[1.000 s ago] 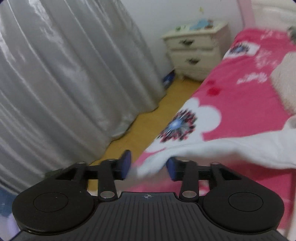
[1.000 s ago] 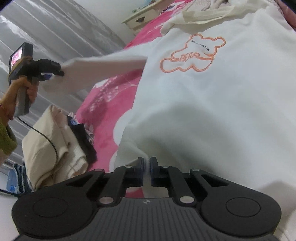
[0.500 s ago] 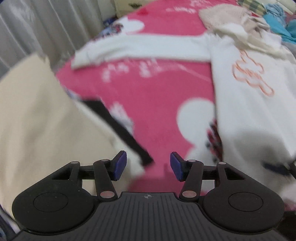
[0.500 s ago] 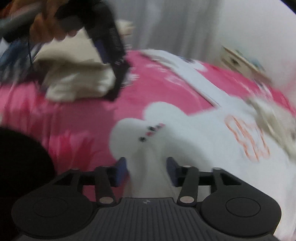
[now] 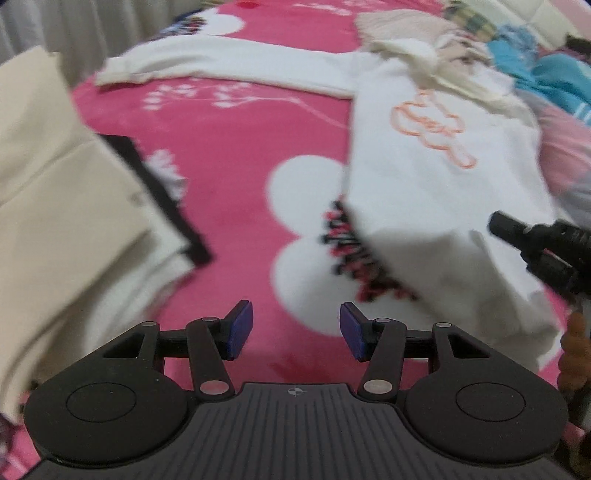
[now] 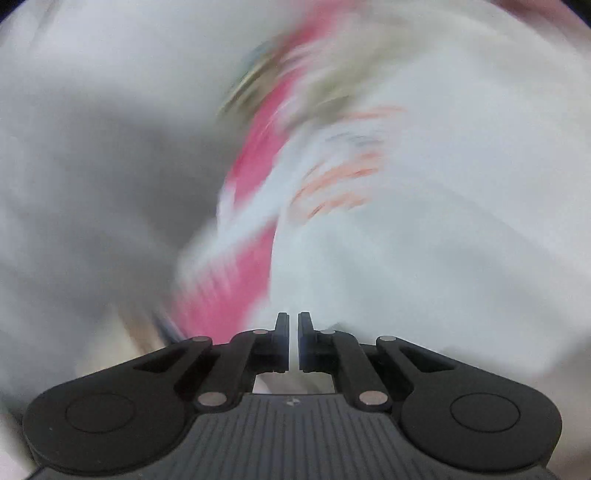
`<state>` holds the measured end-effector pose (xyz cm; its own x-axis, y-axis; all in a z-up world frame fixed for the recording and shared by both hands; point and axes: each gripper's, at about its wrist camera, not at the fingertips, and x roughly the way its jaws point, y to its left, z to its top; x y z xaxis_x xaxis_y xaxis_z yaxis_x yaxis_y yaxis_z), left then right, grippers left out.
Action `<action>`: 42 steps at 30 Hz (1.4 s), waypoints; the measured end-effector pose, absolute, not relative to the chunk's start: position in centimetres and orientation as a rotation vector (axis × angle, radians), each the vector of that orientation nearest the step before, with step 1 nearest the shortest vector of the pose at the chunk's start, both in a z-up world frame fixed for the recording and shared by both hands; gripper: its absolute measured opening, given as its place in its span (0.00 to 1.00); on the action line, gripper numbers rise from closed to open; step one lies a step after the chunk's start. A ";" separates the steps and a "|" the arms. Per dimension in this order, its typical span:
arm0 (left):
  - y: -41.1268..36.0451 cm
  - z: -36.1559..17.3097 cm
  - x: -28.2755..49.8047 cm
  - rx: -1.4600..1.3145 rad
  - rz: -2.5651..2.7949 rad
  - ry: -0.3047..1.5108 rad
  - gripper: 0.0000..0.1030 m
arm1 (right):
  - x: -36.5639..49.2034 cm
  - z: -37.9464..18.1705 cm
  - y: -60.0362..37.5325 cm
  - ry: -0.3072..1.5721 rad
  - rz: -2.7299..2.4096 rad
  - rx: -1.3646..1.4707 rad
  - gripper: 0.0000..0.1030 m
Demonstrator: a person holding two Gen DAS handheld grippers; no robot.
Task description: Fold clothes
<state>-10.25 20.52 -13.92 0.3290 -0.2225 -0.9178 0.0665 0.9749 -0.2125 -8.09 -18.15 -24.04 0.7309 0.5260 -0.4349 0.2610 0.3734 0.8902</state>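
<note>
A white sweatshirt (image 5: 424, 192) with an orange bear outline lies on the pink flowered bedspread (image 5: 240, 166). One sleeve (image 5: 240, 66) stretches flat to the left. My left gripper (image 5: 295, 325) is open above the bedspread, with nothing between its blue pads. My right gripper (image 5: 513, 232) comes in from the right edge at the sweatshirt's near hem, which is raised off the bed. In the heavily blurred right wrist view, the right gripper (image 6: 293, 321) has its jaws almost together and white cloth (image 6: 424, 258) all around them. The pinched edge itself is hard to make out.
A folded cream garment pile (image 5: 55, 203) with black trim lies on the bed to the left. More loose clothes (image 5: 424, 51) and a blue garment (image 5: 554, 74) are heaped at the far right. Grey curtain (image 5: 74, 22) hangs beyond the bed. A person's fingers (image 5: 576, 350) show at the right edge.
My left gripper let go of the sleeve and swung down from the curtain side to point at the bed. The right gripper opened, then closed at the hem, and its view is now smeared.
</note>
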 end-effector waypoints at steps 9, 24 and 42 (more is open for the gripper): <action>19.3 -19.5 -8.8 -0.442 -0.234 1.370 0.51 | -10.6 -25.3 -22.1 0.825 0.128 1.298 0.12; 17.0 -22.7 -8.0 -0.384 -0.227 1.275 0.55 | -20.7 -24.8 -26.1 1.111 -0.157 1.210 0.69; 15.6 2.8 8.1 -0.756 -0.454 0.899 0.03 | -3.1 -1.8 -32.2 0.675 0.230 1.079 0.05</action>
<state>8.10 15.58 2.79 0.5567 -0.6403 -0.5292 0.0459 0.6599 -0.7500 -3.15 -32.20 -1.84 0.7791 0.4875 -0.3942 0.1451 0.4715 0.8699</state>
